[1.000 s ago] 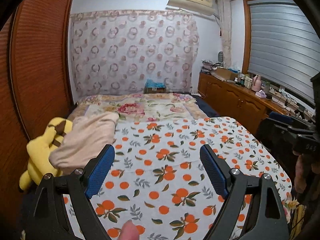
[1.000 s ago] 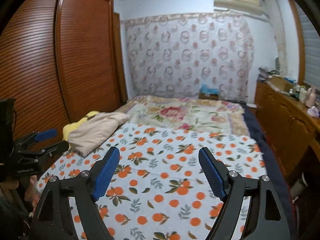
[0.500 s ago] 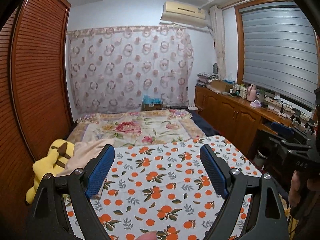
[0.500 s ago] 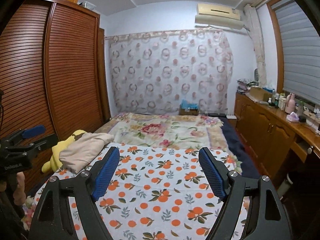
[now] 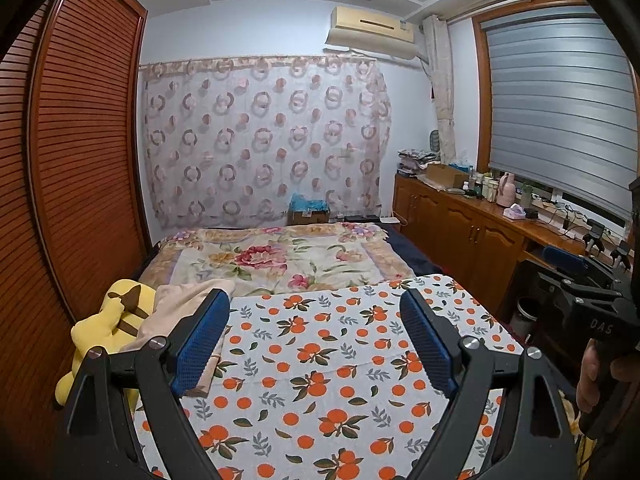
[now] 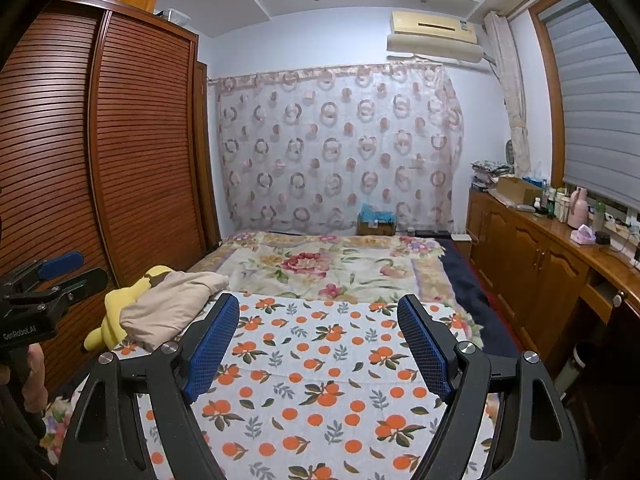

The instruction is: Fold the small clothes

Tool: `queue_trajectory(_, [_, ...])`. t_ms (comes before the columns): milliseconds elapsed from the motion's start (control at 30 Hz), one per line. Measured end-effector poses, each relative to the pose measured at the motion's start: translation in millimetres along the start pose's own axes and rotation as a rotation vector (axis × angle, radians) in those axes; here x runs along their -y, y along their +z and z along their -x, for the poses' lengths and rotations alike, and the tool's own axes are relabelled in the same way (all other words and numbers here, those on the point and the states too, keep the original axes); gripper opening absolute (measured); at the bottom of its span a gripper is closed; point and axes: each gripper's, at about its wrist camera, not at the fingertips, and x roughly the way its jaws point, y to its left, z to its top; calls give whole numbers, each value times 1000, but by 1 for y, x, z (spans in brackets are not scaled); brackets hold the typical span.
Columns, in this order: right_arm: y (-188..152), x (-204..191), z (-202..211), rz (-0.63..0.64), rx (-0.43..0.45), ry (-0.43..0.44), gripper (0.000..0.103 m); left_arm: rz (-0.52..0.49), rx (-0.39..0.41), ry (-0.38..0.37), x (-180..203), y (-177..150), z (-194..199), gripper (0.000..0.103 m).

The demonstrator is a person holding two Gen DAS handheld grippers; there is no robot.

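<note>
Left gripper (image 5: 314, 342): jaws spread wide, nothing between them, held above the orange-print sheet (image 5: 332, 364). Its blue pads (image 5: 200, 340) are in full view; the frame below is cut off by the picture edge.

Right gripper (image 6: 318, 346): jaws likewise released and empty, over the same sheet. In the left wrist view it shows only partly at the right edge, with the hand (image 5: 596, 380) around its handle half cropped.

Task item: a beige garment (image 6: 168, 308) lies crumpled on the left side of the bed, well apart from both grippers. It rests partly on a yellow plush toy (image 6: 116, 312), hiding most of the toy's body. In the left wrist view the left finger covers much of the garment; only its upper part and a strip of lower edge show. Kind of garment: cannot tell.

Behind the sheet, a floral blanket (image 5: 280, 256) covers the far bed. Small items on the wooden counter (image 6: 560, 236) are too small to identify. A slatted wardrobe (image 6: 120, 140) stands to the left.
</note>
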Motion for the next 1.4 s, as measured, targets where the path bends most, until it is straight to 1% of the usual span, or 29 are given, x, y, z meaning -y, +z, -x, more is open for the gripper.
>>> queue_trajectory(1400, [0,12,-4,8,7,-5,83,1,-6,3,-2,0,-1,88])
